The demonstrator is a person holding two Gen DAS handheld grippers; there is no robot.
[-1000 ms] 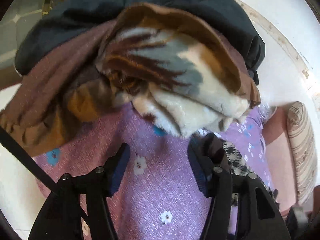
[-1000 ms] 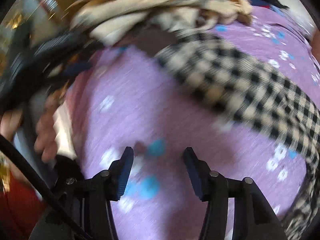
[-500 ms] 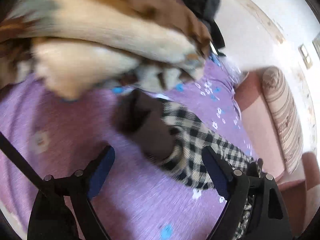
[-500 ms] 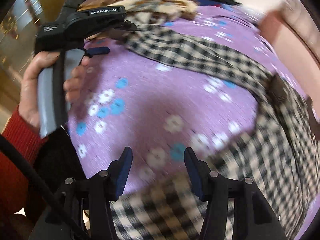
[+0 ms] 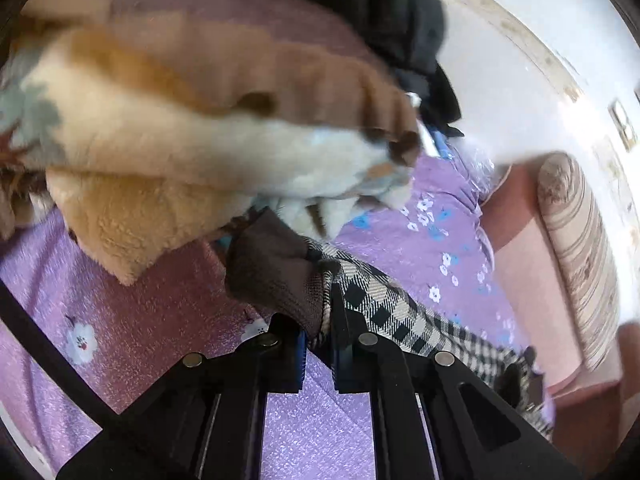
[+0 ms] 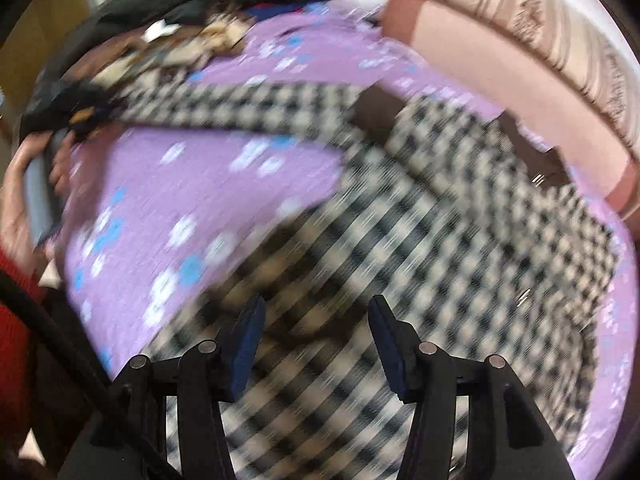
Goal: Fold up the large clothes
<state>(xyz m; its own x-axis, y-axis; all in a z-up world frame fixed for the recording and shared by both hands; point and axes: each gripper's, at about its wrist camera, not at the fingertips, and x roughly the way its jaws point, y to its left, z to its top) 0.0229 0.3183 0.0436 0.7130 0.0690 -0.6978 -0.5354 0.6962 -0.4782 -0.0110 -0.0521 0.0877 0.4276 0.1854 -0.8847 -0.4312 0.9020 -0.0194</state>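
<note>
A black-and-beige checked garment (image 6: 440, 208) lies spread on the purple flowered bedsheet (image 6: 192, 184). Its sleeve runs to the far left and ends in a brown knit cuff (image 5: 276, 272). My left gripper (image 5: 318, 336) is shut on that cuff, with the checked sleeve (image 5: 400, 320) trailing off to the right. The left gripper also shows blurred at the far left of the right wrist view (image 6: 76, 116), at the sleeve's end. My right gripper (image 6: 316, 320) is open and empty, just above the garment's checked body. The right wrist view is motion-blurred.
A heap of fleece blankets (image 5: 180, 132) and dark clothes (image 5: 392, 12) sits on the bed just beyond the cuff. A pink bolster (image 6: 500, 72) and a striped cushion (image 5: 580, 248) lie along the wall side. The white wall (image 5: 520, 80) is behind.
My left gripper was open and has closed on the brown cuff. My right gripper has swept from bare sheet over onto the garment's checked body, still open.
</note>
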